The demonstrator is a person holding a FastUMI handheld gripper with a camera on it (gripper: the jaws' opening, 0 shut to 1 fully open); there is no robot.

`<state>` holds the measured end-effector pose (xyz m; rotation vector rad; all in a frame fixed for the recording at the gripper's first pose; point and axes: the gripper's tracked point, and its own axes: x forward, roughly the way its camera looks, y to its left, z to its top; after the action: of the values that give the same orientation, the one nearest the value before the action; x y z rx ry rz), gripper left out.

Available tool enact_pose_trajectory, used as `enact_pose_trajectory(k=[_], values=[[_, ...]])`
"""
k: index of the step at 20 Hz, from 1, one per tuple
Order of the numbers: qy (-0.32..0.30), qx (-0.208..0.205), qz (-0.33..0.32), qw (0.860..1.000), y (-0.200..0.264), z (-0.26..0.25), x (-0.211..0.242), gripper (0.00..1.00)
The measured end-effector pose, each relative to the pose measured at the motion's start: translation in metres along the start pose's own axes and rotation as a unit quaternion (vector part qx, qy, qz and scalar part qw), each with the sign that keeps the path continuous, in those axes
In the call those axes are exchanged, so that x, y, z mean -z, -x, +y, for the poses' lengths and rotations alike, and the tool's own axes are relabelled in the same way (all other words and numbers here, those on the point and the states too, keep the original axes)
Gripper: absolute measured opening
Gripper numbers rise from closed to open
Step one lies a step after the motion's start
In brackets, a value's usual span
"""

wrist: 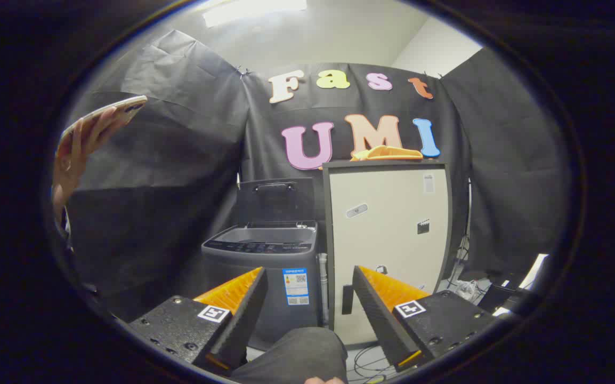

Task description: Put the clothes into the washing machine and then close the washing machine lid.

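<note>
Looking out along my gripper (310,290), I see its two fingers spread wide apart with nothing between them, released and well short of everything ahead. Just under the gap between the fingers a person's knee in dark trousers (294,354) pokes up. Beyond the left finger stands the washing machine (265,266), a grey top-loader on the floor, its lid (275,201) tilted up and back so the tub mouth is open; a label sticks to its front face. Touching its right side, or very near, stands a pale cabinet (387,234) with a dark frame, taller than the washer, beyond the right finger. On the cabinet's top edge, toward the middle, lie the clothes (390,153), an orange and yellow bundle, well apart from my fingers. Off to the far left a hand (75,154) holds up a phone (106,113), raised well above the washer. Cables (467,288) trail on the floor by the cabinet's right side
</note>
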<state>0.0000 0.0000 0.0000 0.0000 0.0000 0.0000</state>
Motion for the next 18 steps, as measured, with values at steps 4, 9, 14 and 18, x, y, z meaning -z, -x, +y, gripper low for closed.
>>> enact_pose_trajectory(k=[4, 9, 14, 18], values=[[0.001, -0.001, 0.000, 1.000, -0.0012, 0.0000, -0.0008, 0.97], [0.001, -0.001, -0.001, 1.000, -0.0024, 0.0008, -0.0029, 0.97], [0.005, -0.003, 0.001, 1.000, -0.0037, 0.0022, -0.0028, 0.97], [0.006, -0.001, 0.002, 1.000, -0.0053, 0.0006, -0.0035, 0.97]])
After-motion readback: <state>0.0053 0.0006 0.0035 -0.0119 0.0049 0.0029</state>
